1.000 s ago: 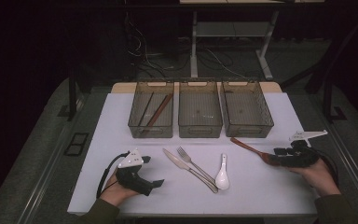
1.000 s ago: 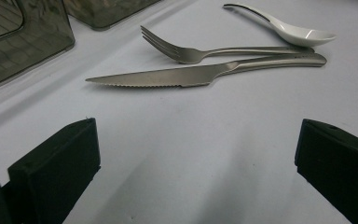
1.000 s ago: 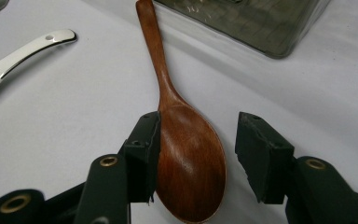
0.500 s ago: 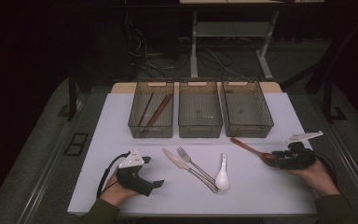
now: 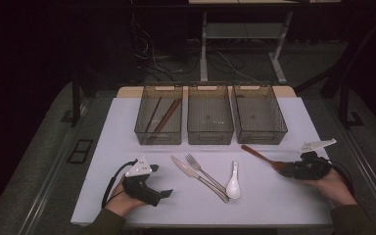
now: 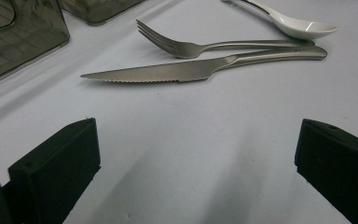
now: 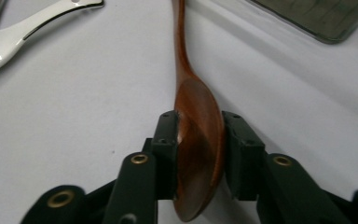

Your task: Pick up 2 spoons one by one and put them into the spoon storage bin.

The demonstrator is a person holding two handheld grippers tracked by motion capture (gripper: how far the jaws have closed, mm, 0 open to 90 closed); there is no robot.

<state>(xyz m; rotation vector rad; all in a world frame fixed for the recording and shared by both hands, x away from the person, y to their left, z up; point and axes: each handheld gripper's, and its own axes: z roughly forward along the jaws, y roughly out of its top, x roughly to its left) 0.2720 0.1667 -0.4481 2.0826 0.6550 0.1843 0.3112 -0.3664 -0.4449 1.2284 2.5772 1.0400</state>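
A brown wooden spoon (image 5: 260, 154) lies on the white table (image 5: 284, 208) at the right, handle pointing toward the bins. My right gripper (image 5: 288, 170) has just been closing and now stands shut on the spoon's bowl (image 7: 200, 112), its pads (image 7: 167, 135) pressing both edges. At the front left my left gripper (image 5: 164, 194) rests low over the table, open wide with nothing between its pads (image 6: 74, 144). Ahead of it lie a steel knife (image 6: 168, 72), a fork (image 6: 205, 45) and a white ceramic spoon (image 6: 298, 25).
Three dark see-through bins stand in a row at the back: the left bin (image 5: 142, 128) holds chopsticks (image 5: 167, 116), while the middle bin (image 5: 209, 136) and right bin (image 5: 260, 138) look empty. Knife (image 5: 190, 171), fork (image 5: 201, 170) and white spoon (image 5: 233, 183) lie mid-table.
The right gripper's jaws have drawn in around the wooden spoon's bowl. Both hands stay where they were, and the cutlery has not shifted.
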